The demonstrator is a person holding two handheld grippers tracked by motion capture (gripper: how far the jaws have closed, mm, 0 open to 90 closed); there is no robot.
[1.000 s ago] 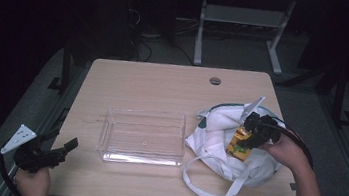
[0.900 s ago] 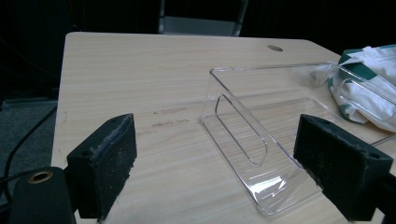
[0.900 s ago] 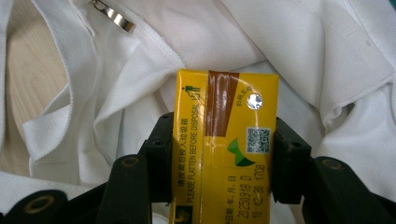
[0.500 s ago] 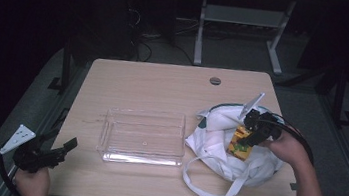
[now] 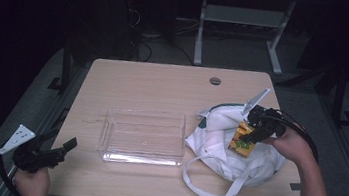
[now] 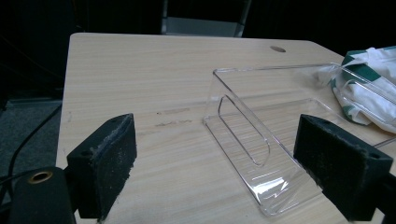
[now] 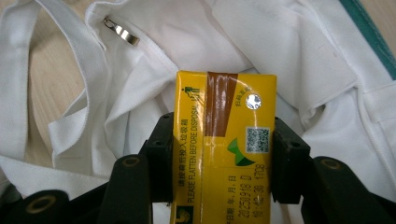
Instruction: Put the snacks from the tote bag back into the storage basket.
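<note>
Your right gripper (image 7: 219,154) has the yellow carton (image 7: 223,144) clamped.
It sits upright between both pads, above the white bag (image 5: 236,151); your left gripper (image 6: 224,172) rests with jaws apart, facing the clear tray (image 6: 280,126).

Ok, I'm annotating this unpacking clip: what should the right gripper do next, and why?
Probably lift the yellow carton clear of the white bag and carry it toward the clear tray. The right gripper is shut on the carton, just above the bag's opening. The tray beside the bag holds nothing, and the left gripper waits open by the table's near corner.
</note>
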